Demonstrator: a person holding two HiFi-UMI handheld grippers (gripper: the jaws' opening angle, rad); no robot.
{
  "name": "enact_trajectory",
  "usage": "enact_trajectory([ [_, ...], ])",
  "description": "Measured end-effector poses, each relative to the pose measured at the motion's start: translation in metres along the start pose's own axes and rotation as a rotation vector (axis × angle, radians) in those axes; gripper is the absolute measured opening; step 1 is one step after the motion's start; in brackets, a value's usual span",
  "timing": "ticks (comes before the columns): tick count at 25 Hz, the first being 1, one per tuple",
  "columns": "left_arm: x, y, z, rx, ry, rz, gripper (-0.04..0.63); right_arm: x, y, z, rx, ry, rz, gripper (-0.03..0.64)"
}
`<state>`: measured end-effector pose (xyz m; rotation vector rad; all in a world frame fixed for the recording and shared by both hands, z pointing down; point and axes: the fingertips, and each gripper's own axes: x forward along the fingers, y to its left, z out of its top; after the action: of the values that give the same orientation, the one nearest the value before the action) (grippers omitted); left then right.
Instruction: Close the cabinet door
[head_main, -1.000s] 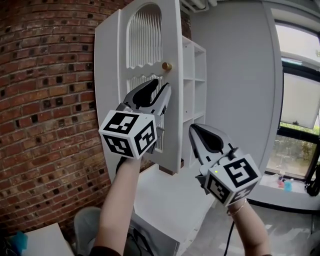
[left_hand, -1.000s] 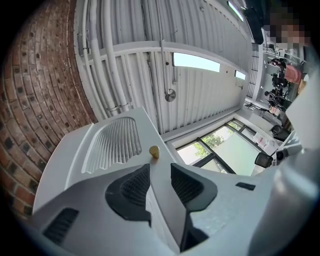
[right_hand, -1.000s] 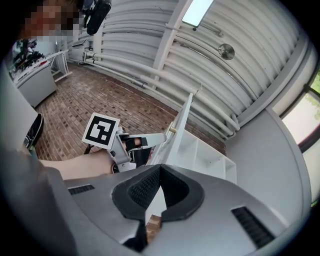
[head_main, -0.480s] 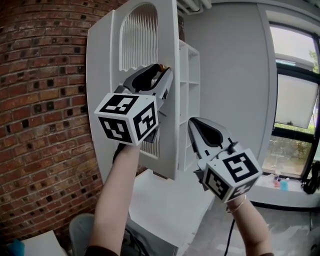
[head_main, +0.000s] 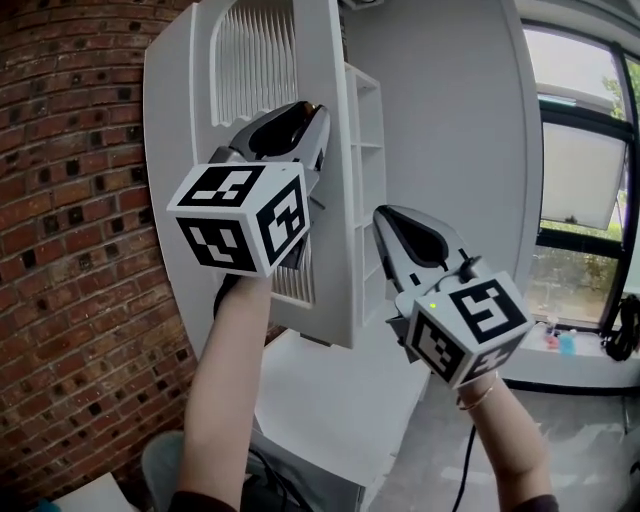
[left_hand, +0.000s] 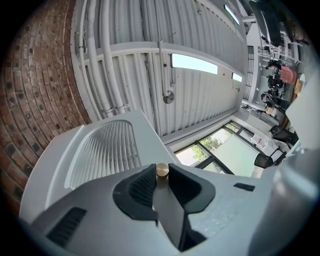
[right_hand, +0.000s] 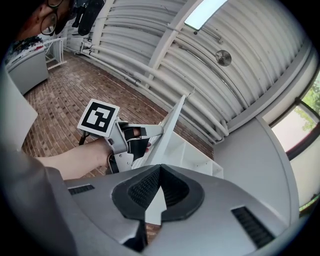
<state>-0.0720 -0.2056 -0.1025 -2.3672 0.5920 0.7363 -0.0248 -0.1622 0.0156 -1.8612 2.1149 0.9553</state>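
Observation:
The white cabinet door (head_main: 328, 262) with a ribbed arched panel stands open, edge-on in front of the shelves (head_main: 365, 200). My left gripper (head_main: 300, 112) is up against the door's face. Its jaws have just been closing, and the small brass knob (left_hand: 161, 170) sits between the pad tips, touched on both sides. In the head view the gripper hides the knob. My right gripper (head_main: 386, 216) hangs lower right of the door's edge, shut and empty, touching nothing. The right gripper view shows the left gripper (right_hand: 145, 134) on the door (right_hand: 169, 131).
A brick wall (head_main: 70, 250) runs behind and left of the cabinet. A white counter (head_main: 330, 400) lies below the door. A grey wall and tall windows (head_main: 585, 200) are to the right. Pipes run along the ceiling (left_hand: 120, 60).
The left gripper rose to the brass knob, which earlier showed free above it, and its jaws closed round it. The right gripper moved slightly up.

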Motion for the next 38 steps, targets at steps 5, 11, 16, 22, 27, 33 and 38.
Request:
enact_trajectory([
  [5, 0.015, -0.004, -0.009, 0.018, 0.007, 0.014, 0.080, 0.004, -0.015, -0.018, 0.020, 0.028, -0.011, 0.001],
  [11, 0.041, -0.009, -0.034, 0.078, 0.059, 0.055, 0.078, 0.012, -0.040, -0.049, 0.094, 0.055, -0.025, 0.000],
  [16, 0.067, -0.007, -0.059, 0.151, 0.098, 0.101, 0.077, 0.025, -0.069, -0.080, 0.142, 0.058, -0.010, 0.001],
  [22, 0.098, 0.003, -0.091, 0.232, 0.141, 0.179, 0.077, 0.053, -0.098, -0.117, 0.177, 0.051, 0.067, 0.000],
  [27, 0.127, 0.018, -0.131, 0.304, 0.201, 0.256, 0.077, 0.085, -0.122, -0.150, 0.199, 0.027, 0.150, 0.000],
  [33, 0.150, 0.039, -0.166, 0.406, 0.299, 0.360, 0.077, 0.117, -0.138, -0.177, 0.270, 0.013, 0.252, 0.000],
  [38, 0.163, 0.058, -0.190, 0.451, 0.355, 0.429, 0.077, 0.137, -0.142, -0.205, 0.342, 0.008, 0.333, 0.000],
])
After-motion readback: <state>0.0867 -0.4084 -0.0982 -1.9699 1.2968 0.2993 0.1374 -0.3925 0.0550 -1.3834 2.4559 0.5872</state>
